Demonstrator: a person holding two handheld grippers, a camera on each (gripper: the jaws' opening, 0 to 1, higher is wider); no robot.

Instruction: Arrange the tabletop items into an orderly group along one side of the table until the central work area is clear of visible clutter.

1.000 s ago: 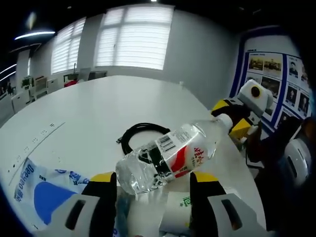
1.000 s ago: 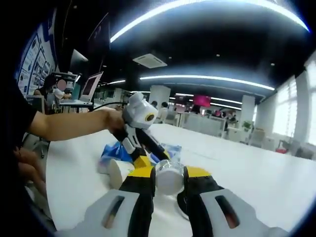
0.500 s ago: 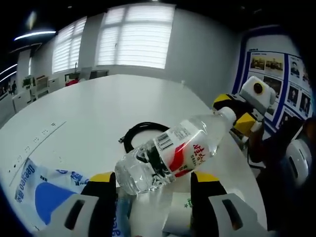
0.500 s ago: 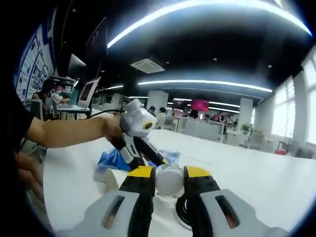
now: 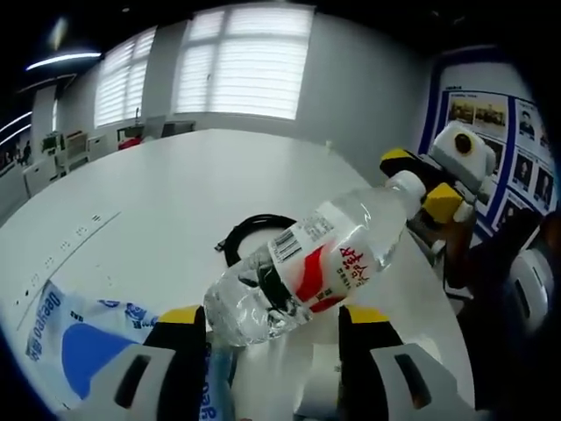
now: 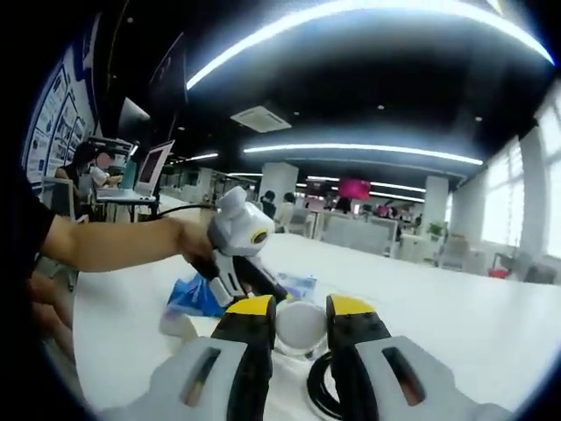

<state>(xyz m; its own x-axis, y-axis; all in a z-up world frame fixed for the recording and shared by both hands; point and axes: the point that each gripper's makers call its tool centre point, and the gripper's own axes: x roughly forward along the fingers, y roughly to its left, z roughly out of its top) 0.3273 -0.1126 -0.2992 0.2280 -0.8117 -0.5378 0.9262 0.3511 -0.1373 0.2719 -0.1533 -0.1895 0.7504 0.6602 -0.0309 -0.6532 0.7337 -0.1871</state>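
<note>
A clear water bottle point(image 5: 302, 267) with a red and white label hangs tilted above the white table point(image 5: 175, 193). My left gripper point(image 5: 272, 326) is shut on its base. In the left gripper view my right gripper point(image 5: 419, 186) comes in from the right and clamps the white cap end. In the right gripper view the round cap end point(image 6: 300, 324) sits between the jaws of my right gripper point(image 6: 301, 311), shut on it. Beyond it is the left gripper point(image 6: 235, 248), held by a person's hand point(image 6: 188, 237).
A black coiled cable point(image 5: 250, 235) lies on the table under the bottle, its loop point(image 6: 317, 393) also below my right jaws. A blue and white bag point(image 5: 74, 333) lies at the near left. A white paper cup point(image 5: 317, 396) lies beneath the left jaws. Posters cover the wall point(image 5: 508, 123).
The bottle's cap end has risen with the right gripper, so the bottle tilts more steeply. The table, cup and cable have dropped lower in both views.
</note>
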